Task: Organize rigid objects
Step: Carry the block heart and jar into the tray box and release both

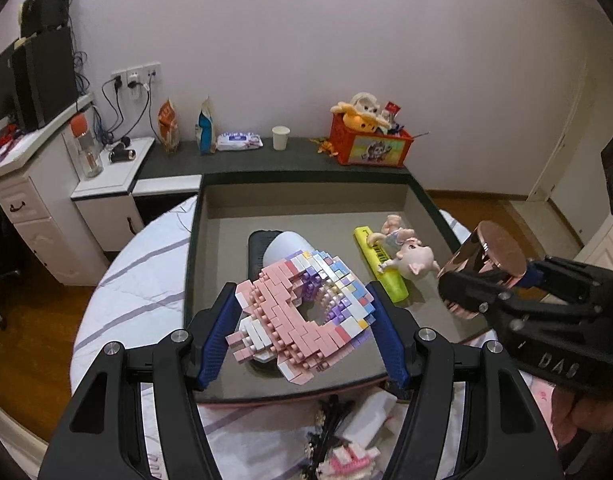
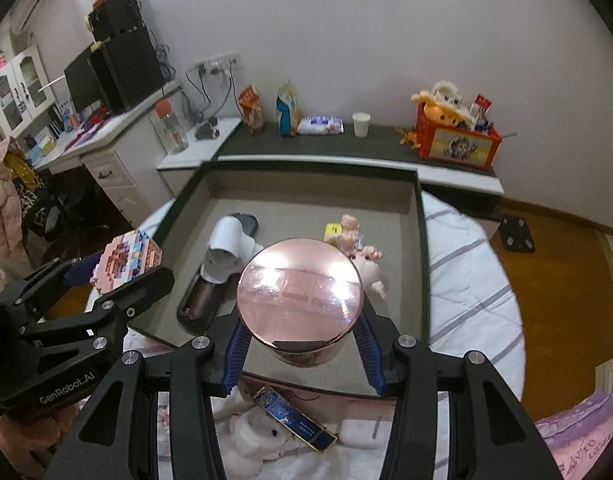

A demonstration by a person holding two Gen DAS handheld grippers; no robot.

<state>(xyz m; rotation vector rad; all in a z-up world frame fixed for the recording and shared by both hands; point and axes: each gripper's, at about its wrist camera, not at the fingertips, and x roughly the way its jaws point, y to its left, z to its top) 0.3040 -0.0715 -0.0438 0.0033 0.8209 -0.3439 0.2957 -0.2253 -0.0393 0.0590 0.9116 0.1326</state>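
Observation:
My left gripper (image 1: 302, 316) is shut on a pink and pastel brick model (image 1: 302, 312) and holds it above the near part of the dark-rimmed storage tray (image 1: 306, 196). My right gripper (image 2: 300, 320) is shut on a shiny rose-gold round tin (image 2: 300, 288) above the tray's near edge (image 2: 306, 384); the tin also shows in the left wrist view (image 1: 482, 264). In the tray lie a white cylinder on a black case (image 2: 226, 252), a yellow highlighter (image 1: 380, 264) and a pig figurine (image 1: 410, 256).
The tray rests on a striped white bed cover (image 2: 466, 272). Near me lie a blue-and-gold box (image 2: 294, 420), a white plush (image 2: 254, 440) and small brick bits (image 1: 346, 460). Behind stand a dark shelf with a paper cup (image 1: 281, 137), snack bags and a red toy crate (image 1: 370, 144).

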